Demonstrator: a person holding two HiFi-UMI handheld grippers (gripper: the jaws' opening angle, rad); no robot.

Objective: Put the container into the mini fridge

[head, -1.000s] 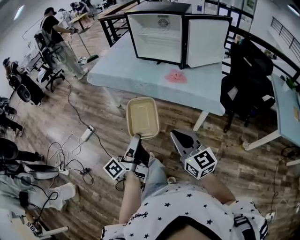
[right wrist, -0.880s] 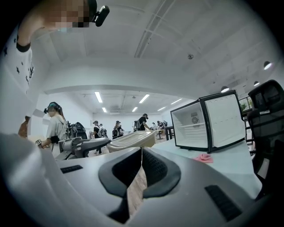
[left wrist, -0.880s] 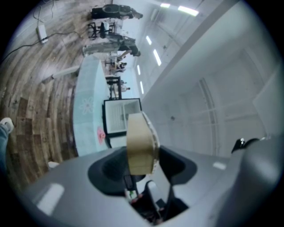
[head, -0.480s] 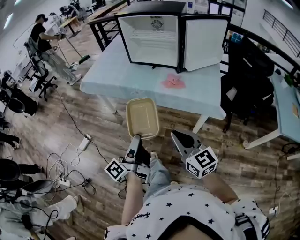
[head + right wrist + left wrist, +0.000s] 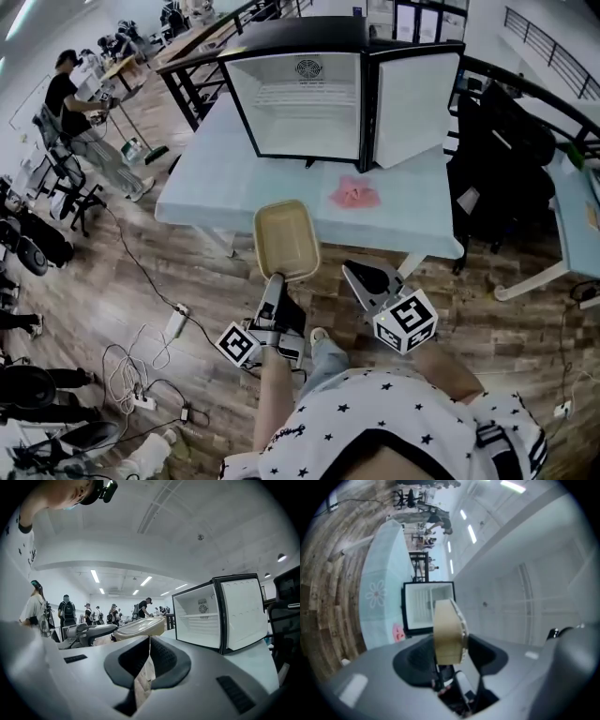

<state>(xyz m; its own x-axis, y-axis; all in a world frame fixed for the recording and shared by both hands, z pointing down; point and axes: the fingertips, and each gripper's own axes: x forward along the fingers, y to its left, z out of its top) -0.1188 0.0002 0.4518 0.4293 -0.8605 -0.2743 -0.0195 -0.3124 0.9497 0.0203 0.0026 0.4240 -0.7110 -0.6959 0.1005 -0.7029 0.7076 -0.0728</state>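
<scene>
Gripping a beige round-cornered rectangular container [image 5: 286, 239], the left claw [image 5: 276, 280]; right claw [image 5: 354, 274] clenched on nothing.

- We list one table [image 5: 211, 183], covered in pale blue, standing on a wood-plank floor [image 5: 103, 258].
- On it: a black mini fridge [image 5: 300, 103], door open.
- Near the fridge's front: a pink crumpled item [image 5: 354, 193].
- On the floor: a white power strip [image 5: 175, 322] with cables.

Count of things on hand
I carry two grippers, left gripper [image 5: 274, 279] and right gripper [image 5: 362, 278]; one container [image 5: 286, 240] in the left's jaws; ahead of both, one table [image 5: 211, 178], one mini fridge [image 5: 309, 94], one pink item [image 5: 354, 194].
</scene>
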